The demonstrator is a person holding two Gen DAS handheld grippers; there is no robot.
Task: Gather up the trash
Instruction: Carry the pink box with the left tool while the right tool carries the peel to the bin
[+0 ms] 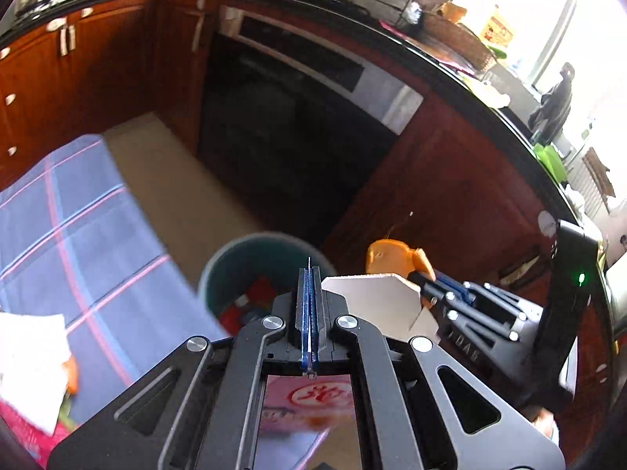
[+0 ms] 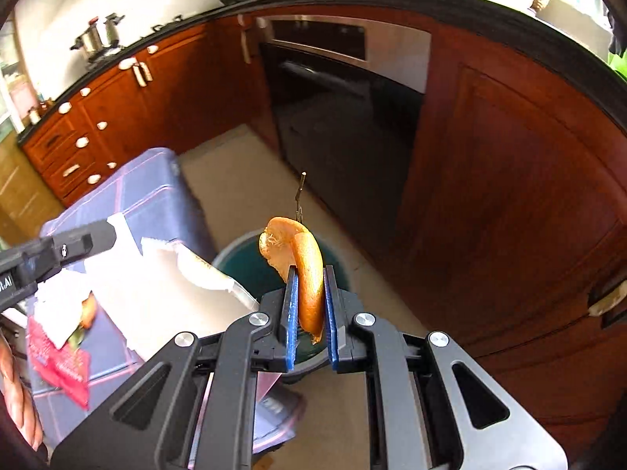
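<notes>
My right gripper (image 2: 310, 274) is shut on an orange peel (image 2: 303, 266) with a thin stem, held above the teal trash bin (image 2: 250, 258) on the floor. The peel also shows in the left wrist view (image 1: 392, 254), right of the bin (image 1: 243, 258), which holds red and other scraps. My left gripper (image 1: 309, 274) is shut on a thin flat wrapper whose pink printed part (image 1: 309, 399) hangs below the jaws; it shows as a white sheet in the right wrist view (image 2: 156, 286). It hovers over the bin's near rim.
A table with a blue checked cloth (image 1: 70, 227) stands at the left, carrying white paper (image 1: 31, 356), a red packet (image 2: 58, 364) and more peel (image 2: 88, 309). Dark oven (image 1: 282, 117) and red-brown cabinets (image 2: 509, 196) stand beyond the beige floor (image 1: 176, 180).
</notes>
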